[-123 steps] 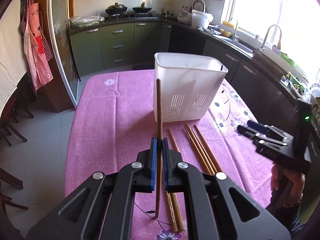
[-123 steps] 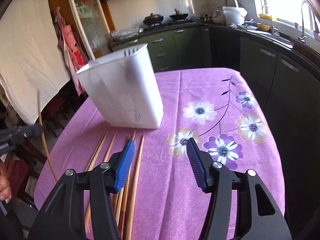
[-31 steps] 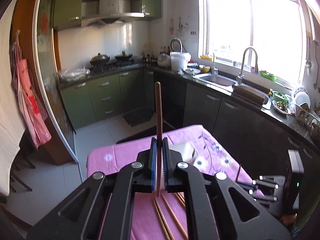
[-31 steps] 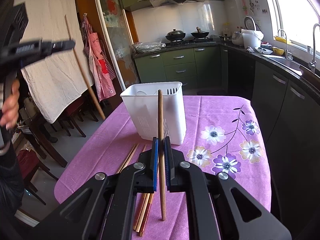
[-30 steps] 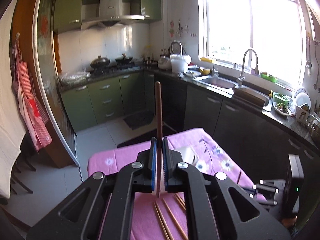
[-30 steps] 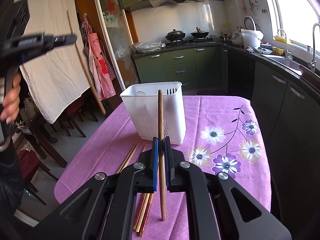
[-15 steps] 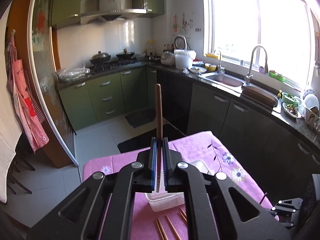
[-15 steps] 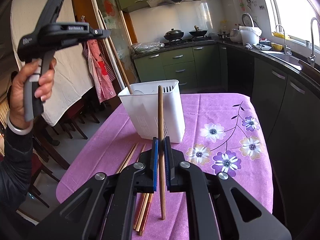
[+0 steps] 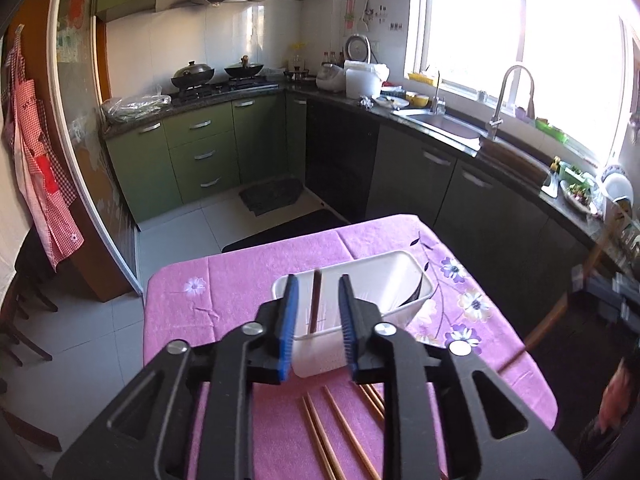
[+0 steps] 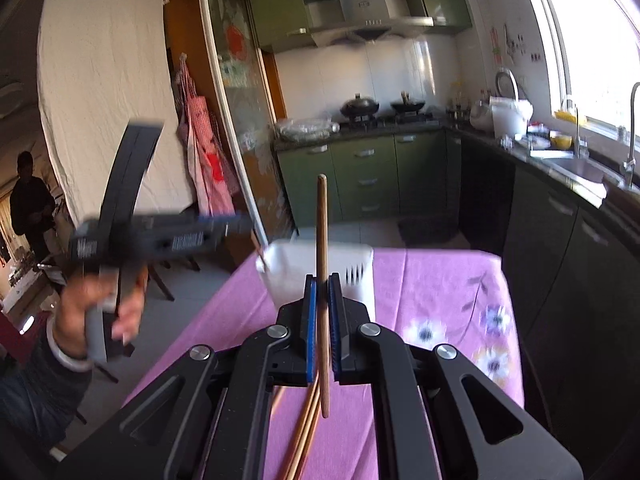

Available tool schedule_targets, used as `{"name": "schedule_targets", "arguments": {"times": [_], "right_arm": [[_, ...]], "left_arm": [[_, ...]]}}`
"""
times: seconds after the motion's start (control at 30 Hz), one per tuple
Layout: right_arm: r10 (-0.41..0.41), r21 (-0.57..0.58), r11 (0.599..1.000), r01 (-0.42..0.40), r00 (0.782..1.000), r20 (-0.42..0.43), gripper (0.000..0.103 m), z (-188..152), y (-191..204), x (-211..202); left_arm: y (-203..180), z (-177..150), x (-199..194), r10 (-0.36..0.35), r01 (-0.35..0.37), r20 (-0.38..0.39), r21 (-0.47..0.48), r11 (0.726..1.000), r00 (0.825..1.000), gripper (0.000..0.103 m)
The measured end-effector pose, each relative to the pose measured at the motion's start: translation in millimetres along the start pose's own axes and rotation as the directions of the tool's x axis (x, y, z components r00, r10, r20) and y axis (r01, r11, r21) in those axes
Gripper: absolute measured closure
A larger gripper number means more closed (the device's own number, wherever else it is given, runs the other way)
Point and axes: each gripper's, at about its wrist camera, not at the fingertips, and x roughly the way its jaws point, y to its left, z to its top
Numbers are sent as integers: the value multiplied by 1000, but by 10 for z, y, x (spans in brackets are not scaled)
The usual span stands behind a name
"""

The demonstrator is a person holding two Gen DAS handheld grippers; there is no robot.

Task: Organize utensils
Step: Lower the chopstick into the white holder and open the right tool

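The left gripper (image 9: 316,316) is hovering over the bin (image 9: 404,280), fingers apart, one chopstick (image 9: 316,300) standing inside at 12 o'clock. The right gripper (image 10: 322,320) is clamping another chopstick (image 10: 322,248) upright, ready to drop in; more chopsticks (image 9: 340,436) are lying on the bench (image 9: 224,292).

No writing can be read in either view. The left tool (image 10: 236,224), seen blurred from the right wrist view, carries white label patches (image 10: 192,242) on its black side, and the range hood (image 10: 366,20) shows a small dark panel; both are too smeared to make out
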Motion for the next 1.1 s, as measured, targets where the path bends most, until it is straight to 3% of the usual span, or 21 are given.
{"name": "schedule_targets", "arguments": {"times": [0.13,0.2,0.37,0.43,0.57,0.77,0.97,1.1], "right_arm": [[8,10,1000,-9,995,104,96,531,11,-25],[2,21,1000,-5,989,151,96,777,10,34],[-33,55,998,24,985,167,96,1059,-45,390],[-47,57,998,40,991,129,96,1039,-63,577],[-50,55,997,48,998,33,96,865,-73,927],[-60,27,998,61,997,-44,96,578,-49,1255],[-62,18,998,63,996,-66,96,383,-42,1370],[-67,10,998,68,995,-69,86,338,-73,1295]], "left_arm": [[-13,-115,-300,15,-15,61,-3,1000,998,68],[-16,-191,-432,28,-28,80,3,1000,996,67],[6,-399,-663,27,-28,89,4,1000,996,67],[48,-474,-708,21,-20,79,-6,1000,997,67],[141,-706,-745,42,-39,64,-38,999,997,56],[237,-966,-647,41,-41,1,-96,995,999,55],[182,-1043,-543,40,-44,-46,-86,995,998,55],[107,-1069,-548,41,-44,-45,-68,997,998,55]]}}
